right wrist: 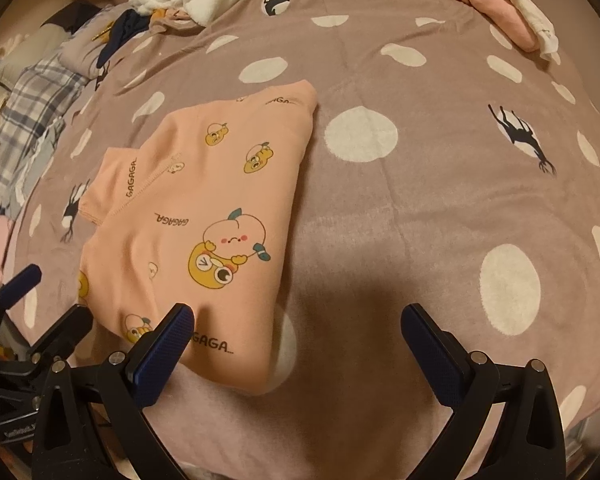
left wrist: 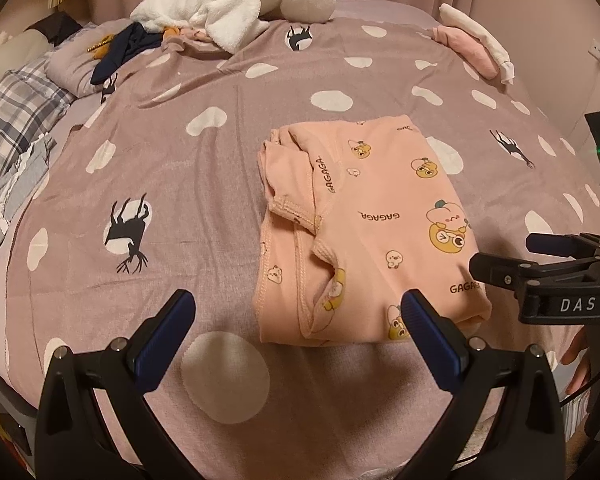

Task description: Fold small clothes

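Note:
A small pink garment [left wrist: 364,232] printed with cartoon ducks and "GAGAGA" lies folded into a rough rectangle on the bed; it also shows in the right wrist view [right wrist: 196,220]. My left gripper [left wrist: 298,308] is open, hovering at the garment's near edge with nothing between its fingers. My right gripper [right wrist: 298,320] is open too, its left pad over the garment's near right corner and holding nothing. The right gripper [left wrist: 540,264] also appears at the right side of the left wrist view, and the left gripper [right wrist: 40,304] at the lower left of the right wrist view.
The mauve bedspread [left wrist: 204,184] has white spots and black deer prints. A white fluffy blanket [left wrist: 236,4] and dark clothes [left wrist: 124,48] lie at the far end. Folded pink and white clothes [left wrist: 476,44] sit far right. A plaid pillow [left wrist: 16,120] lies at left.

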### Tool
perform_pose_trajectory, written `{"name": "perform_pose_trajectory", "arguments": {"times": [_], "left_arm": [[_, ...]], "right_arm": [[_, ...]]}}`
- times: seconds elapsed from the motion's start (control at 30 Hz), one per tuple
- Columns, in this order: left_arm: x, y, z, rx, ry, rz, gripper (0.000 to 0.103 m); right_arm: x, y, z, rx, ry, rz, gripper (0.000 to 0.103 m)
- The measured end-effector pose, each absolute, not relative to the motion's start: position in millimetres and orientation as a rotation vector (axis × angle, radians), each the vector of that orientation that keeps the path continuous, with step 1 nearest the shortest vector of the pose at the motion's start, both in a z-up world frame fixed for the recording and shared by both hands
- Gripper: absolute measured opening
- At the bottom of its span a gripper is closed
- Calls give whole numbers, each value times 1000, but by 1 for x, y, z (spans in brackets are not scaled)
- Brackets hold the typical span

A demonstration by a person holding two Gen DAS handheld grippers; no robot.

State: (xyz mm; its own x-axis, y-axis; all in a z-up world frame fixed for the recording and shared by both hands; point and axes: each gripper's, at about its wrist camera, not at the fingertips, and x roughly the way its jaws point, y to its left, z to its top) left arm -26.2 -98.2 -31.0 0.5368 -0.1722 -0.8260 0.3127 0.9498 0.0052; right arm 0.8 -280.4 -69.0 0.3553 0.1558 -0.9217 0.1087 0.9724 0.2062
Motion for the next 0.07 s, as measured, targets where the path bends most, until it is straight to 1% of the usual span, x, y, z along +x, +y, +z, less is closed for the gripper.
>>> {"name": "perform_pose_trajectory", "arguments": {"times": [0.07], "left_arm": [[-28,-98,-30,166,946,-274,103]], "right_arm": [[0,-280,-69,248,1213,32,102]]}}
